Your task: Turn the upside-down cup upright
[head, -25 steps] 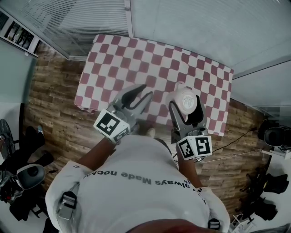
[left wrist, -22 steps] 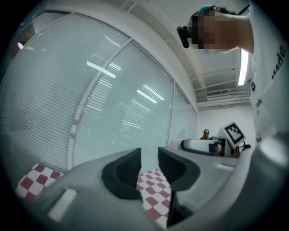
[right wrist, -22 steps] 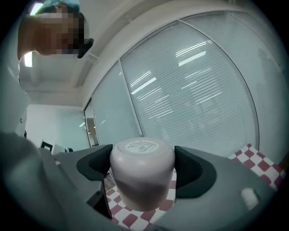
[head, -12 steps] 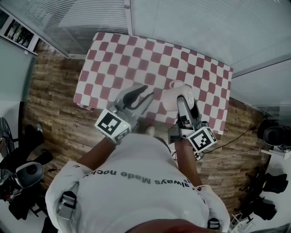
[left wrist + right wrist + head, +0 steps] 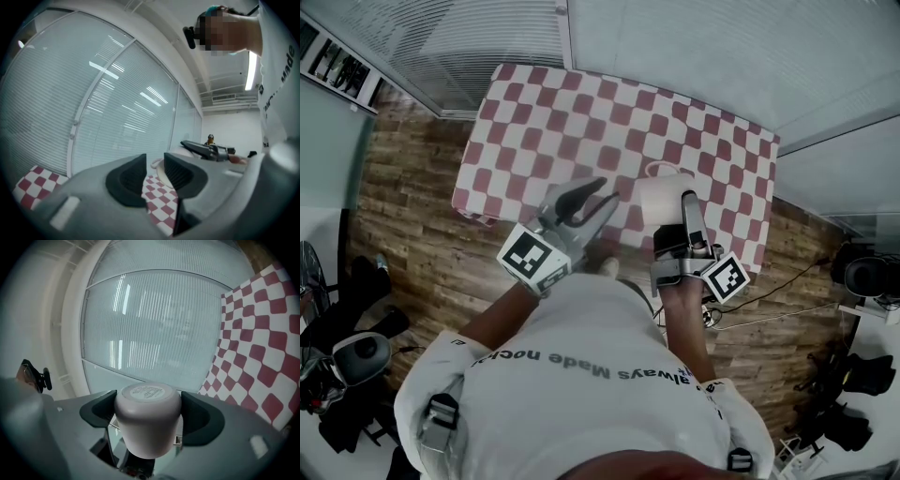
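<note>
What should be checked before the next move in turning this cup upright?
1. Grip: ok. The right tool is shut on the cup, pads on both sides.
2. Upright: not ok. The cup lies sideways, base pointing away from the tool.
3. Clearance of the handle from the jaws: ok.
4. Other hand: ok. The left tool is open, empty and apart from the cup.
5. Landing spot: ok. The checkered table lies under the cup.
6. Contact between cup and table: cannot tell.
</note>
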`<state>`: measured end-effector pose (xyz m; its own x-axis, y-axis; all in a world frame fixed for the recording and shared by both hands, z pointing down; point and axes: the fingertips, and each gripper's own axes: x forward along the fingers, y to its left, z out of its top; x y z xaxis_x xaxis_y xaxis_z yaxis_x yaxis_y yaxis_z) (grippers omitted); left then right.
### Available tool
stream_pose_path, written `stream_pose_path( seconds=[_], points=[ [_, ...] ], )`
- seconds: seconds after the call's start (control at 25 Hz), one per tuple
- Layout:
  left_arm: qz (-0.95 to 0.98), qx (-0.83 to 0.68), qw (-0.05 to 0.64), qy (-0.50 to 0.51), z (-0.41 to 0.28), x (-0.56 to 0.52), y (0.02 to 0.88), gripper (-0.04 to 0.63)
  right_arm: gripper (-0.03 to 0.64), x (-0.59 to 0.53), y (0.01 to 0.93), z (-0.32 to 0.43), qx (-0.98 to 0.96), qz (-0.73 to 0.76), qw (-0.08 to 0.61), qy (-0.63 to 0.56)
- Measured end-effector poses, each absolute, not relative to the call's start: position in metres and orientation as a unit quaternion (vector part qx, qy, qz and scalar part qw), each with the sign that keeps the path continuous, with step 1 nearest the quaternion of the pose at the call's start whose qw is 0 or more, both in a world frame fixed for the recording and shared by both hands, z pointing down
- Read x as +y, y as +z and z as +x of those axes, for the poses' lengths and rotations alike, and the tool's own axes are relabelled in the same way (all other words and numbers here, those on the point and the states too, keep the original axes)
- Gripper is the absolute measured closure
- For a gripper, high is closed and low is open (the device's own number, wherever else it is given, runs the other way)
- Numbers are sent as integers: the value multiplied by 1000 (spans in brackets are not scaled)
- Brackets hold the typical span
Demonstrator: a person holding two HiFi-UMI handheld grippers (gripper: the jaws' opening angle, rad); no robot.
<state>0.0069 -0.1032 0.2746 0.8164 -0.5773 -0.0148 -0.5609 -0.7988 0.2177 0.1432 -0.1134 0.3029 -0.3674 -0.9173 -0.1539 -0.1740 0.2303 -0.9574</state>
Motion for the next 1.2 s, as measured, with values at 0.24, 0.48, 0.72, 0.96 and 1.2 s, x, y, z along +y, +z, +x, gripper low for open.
stream_pose_path(
  seconds=[0.24,0.48,0.72,0.96,1.2],
  points=[
    [957,-266,109,-34,18,-86,278,476,189,-109,301,144,673,-399,407,-472],
    [970,-215,111,-16,39,-66,288,472,189,-109,303,146,664,-389,423,-478],
    [978,-176,112,-8,54,-58,293,460,189,-109,303,143,661,-383,432,-479],
    [983,-154,101,-2,66,-47,292,443,189,-108,305,145,654,-377,446,-481],
    [983,-149,105,4,74,-48,294,439,189,-108,301,138,655,-364,449,-486]
  ],
)
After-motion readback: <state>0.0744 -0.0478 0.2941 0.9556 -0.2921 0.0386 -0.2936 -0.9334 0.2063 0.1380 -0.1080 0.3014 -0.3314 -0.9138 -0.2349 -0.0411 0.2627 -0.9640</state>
